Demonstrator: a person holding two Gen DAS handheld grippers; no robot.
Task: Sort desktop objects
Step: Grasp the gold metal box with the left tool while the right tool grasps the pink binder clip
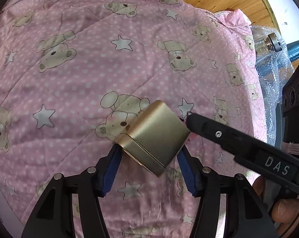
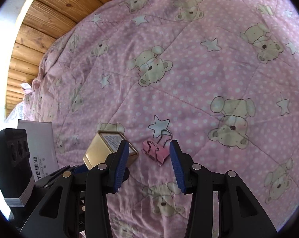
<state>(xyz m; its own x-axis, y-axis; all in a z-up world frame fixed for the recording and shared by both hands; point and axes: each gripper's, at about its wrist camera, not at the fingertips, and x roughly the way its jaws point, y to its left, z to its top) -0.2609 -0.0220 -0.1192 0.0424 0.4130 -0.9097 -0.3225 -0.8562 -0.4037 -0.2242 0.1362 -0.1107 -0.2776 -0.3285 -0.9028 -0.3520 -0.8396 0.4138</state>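
Gold tin [image 1: 155, 136] clamped in left hand-held gripper [image 1: 149, 156] at lower centre, right hand-held gripper [image 2: 149, 154] apart around pink clip [image 2: 156, 151], pink quilt [image 2: 189, 79] beneath

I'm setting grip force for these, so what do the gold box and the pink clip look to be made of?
The gold box looks like thin sheet metal, a tin with a brushed satin sheen, soft highlights and a seamed lid edge; a paper label shows on one face. The pink clip looks like painted spring steel with bare wire handles, glossy on its folds. The left gripper holds the box; the right gripper is open around the clip.
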